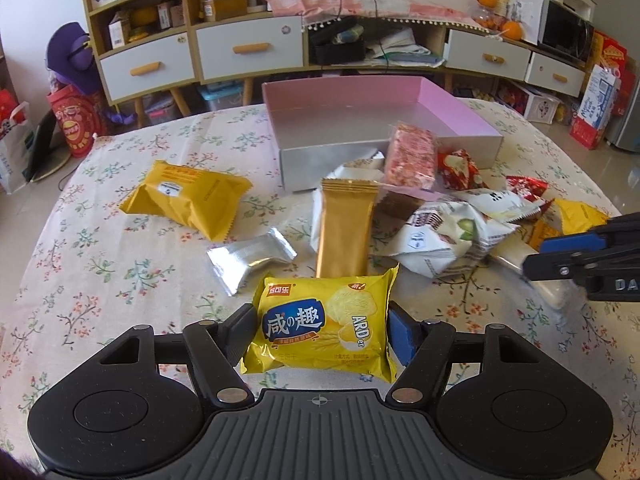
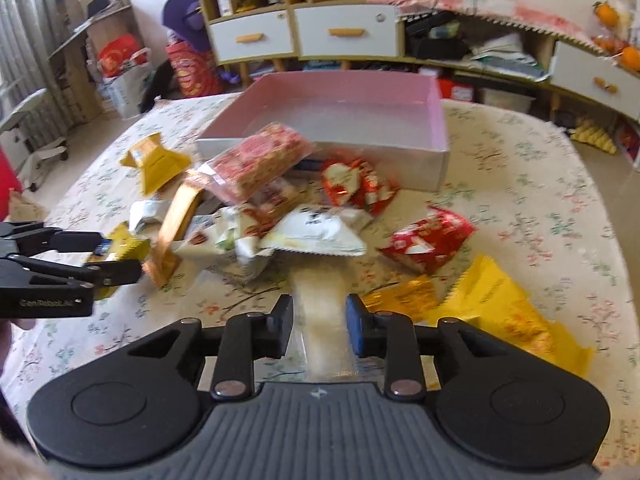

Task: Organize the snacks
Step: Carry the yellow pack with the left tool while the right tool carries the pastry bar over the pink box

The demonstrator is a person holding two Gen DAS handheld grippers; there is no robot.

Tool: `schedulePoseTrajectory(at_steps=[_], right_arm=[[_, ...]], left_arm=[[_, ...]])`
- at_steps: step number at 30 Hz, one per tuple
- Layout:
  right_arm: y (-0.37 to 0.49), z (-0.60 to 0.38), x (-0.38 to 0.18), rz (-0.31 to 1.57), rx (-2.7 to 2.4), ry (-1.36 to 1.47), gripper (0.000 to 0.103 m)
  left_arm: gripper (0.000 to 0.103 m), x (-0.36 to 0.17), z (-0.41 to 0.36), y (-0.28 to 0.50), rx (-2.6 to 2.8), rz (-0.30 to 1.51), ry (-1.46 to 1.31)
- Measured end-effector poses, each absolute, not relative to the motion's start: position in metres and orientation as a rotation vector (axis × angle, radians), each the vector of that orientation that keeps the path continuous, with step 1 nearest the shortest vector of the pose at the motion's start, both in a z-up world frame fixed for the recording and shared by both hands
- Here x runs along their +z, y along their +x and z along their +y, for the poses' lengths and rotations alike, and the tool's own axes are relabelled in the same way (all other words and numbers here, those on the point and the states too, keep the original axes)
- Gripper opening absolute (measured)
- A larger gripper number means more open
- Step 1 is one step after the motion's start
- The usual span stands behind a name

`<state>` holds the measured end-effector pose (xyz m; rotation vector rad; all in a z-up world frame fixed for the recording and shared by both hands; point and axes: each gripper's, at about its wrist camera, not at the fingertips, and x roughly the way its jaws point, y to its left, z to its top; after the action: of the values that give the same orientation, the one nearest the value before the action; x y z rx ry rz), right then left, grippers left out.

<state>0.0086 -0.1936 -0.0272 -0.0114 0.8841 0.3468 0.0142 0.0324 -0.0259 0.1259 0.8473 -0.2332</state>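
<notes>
Over on the left wrist view: had the yellow biscuit packet (image 1: 320,332) squarely between the fingers (image 1: 400,336) of the left gripper (image 1: 319,312), about half spread and pressed against both short edges, label up. Gripped across the width, presumably to keep it flat for a tidy drop. Pointed down over the floral counter (image 1: 120,280) towards the pink box (image 1: 320,164), open-topped and seemingly bare inside, just beyond the heap. Judged the likely home for every snack. Left alone for now: a gold bar (image 1: 344,228) straight ahead, a silver sachet (image 1: 250,260) and a yellow pouch (image 1: 184,200) off to the left, well apart from the box. Over to the right wrist view, rather blurred: straddled a pale long bar (image 2: 322,320) with the fingers of the right gripper (image 2: 320,312), set narrow and close along both long sides. Could not tell whether actually pinched or merely bracketed. Lined up lengthwise with the bar, probably because easiest to take across the thin dimension. Lay flat on the counter at the near edge of the heap, short of the box. Reckoned the sorting barely begun, with nothing visibly in the box and most packets heaped against its front wall.
</notes>
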Motion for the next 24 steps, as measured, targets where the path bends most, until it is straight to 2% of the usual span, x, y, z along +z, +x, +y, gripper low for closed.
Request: schedulePoseTrajectory(at_steps=[5,9,11,13,24], right_arm=[[0.013,-0.183,-0.037,0.906,0.324,-0.085,0.035],[0.013,-0.177,-0.047,0.914,0.306,-0.148,0.035],[0.011,-0.177,-0.044,0.909,0.292,-0.158,0.023],[0.010,-0.178,-0.040,0.904,0.280,-0.157,0.020],[0.000,-0.187,-0.020,0.884,0.271,-0.121,0.016]], left_arm=[[0.068,-0.028,0.028,0.013,-0.245,0.854,0.134],[0.068,-0.028,0.026,0.013,-0.249,0.856,0.134],[0.068,-0.027,0.025,0.012,-0.250,0.852,0.133],[0.068,-0.025,0.025,0.012,-0.251,0.847,0.130],[0.068,-0.012,0.021,0.012,-0.255,0.814,0.114]])
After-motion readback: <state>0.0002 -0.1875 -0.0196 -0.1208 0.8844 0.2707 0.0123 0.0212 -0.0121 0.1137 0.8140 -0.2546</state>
